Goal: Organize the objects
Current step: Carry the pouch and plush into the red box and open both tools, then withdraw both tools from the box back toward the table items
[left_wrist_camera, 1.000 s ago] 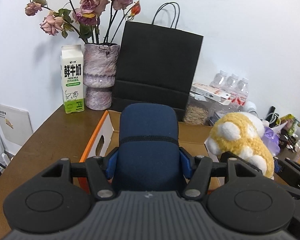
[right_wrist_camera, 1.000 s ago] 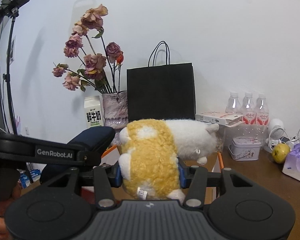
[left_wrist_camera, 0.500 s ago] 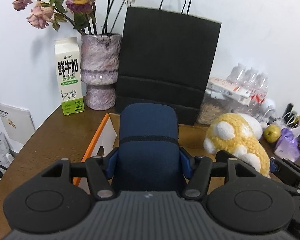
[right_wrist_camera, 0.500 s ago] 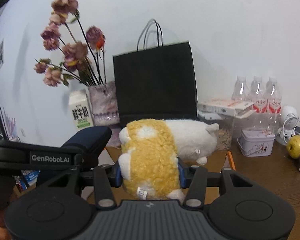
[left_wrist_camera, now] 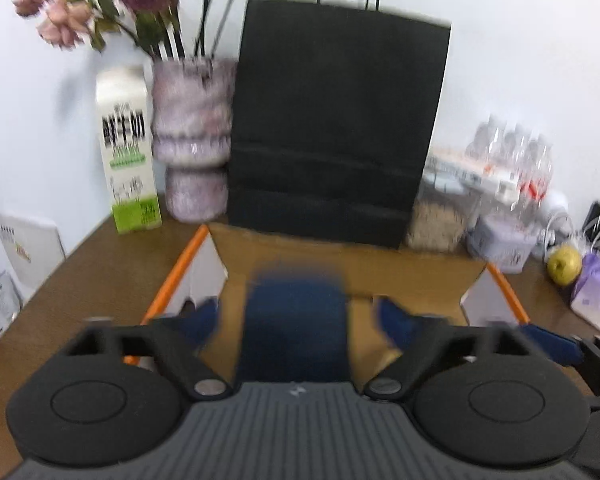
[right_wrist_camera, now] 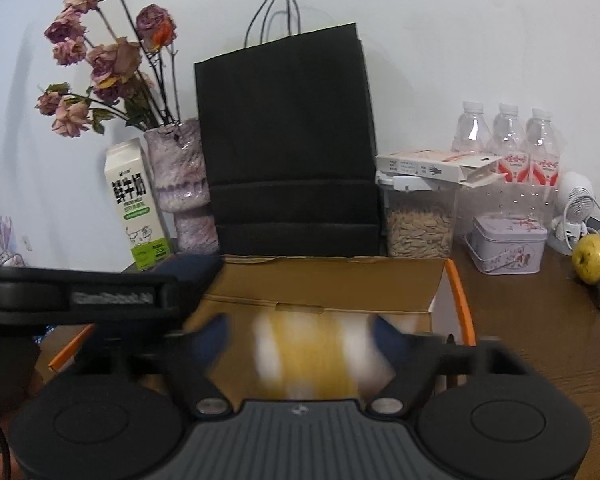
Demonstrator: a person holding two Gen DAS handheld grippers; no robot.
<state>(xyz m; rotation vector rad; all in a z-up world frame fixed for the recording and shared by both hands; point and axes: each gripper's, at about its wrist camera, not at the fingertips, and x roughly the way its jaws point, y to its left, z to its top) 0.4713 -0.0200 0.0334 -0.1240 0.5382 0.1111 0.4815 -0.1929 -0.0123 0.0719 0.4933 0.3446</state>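
An open cardboard box (left_wrist_camera: 352,256) with orange edges stands on the brown table, also in the right wrist view (right_wrist_camera: 324,280). My left gripper (left_wrist_camera: 296,316) is open above the box; a dark blue case (left_wrist_camera: 296,328), blurred, sits between the spread fingers without touching them. My right gripper (right_wrist_camera: 300,332) is open over the box; the yellow and white plush toy (right_wrist_camera: 312,360), blurred, is between its spread fingers. The left gripper's body (right_wrist_camera: 80,300) shows at the left of the right wrist view.
Behind the box stand a black paper bag (right_wrist_camera: 288,152), a vase of dried roses (right_wrist_camera: 180,184) and a milk carton (right_wrist_camera: 136,208). To the right are a seed jar (right_wrist_camera: 418,228), water bottles (right_wrist_camera: 508,140), a tin (right_wrist_camera: 508,244), a small fan (right_wrist_camera: 572,212) and an apple (right_wrist_camera: 592,258).
Both grippers have opened and let go of the blue case and the plush toy. Both objects have dropped lower into the box and are motion-blurred. Both cameras have moved closer to the box.
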